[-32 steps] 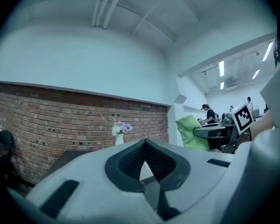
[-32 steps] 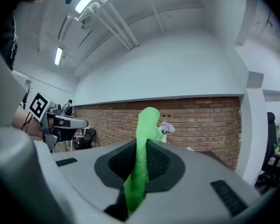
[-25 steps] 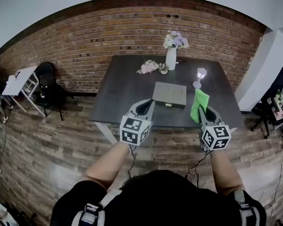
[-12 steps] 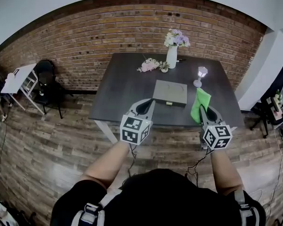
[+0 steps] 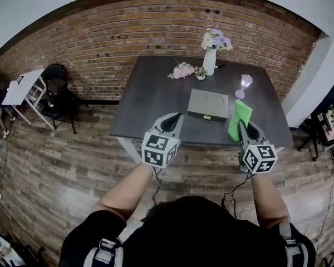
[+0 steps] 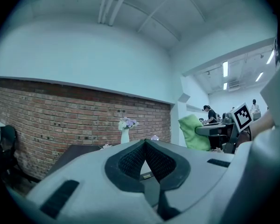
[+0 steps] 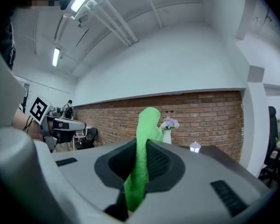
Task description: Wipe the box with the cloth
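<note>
Cloth (image 5: pixel 240 117), bright green, is pinched in our right gripper (image 5: pixel 241 125); its jaws are clenched on the lower part and the free end stands up past the tips. We hold our left gripper (image 5: pixel 176 115) beside it, well apart, with the jaws pressed together at the tips and nothing between them. Both are raised in the air over the near edge of the dark bench (image 5: pixel 150 102). The box (image 5: pixel 208 104), grey and with its lid down, lies flat on the bench ahead of us, between the lines of the two grippers and nearer the right one; the cloth is not touching it. Farther back on the bench stand a white vase of flowers (image 5: pixel 211 60), a loose posy (image 5: pixel 183 70) and a small lantern (image 5: pixel 245 84).
</note>
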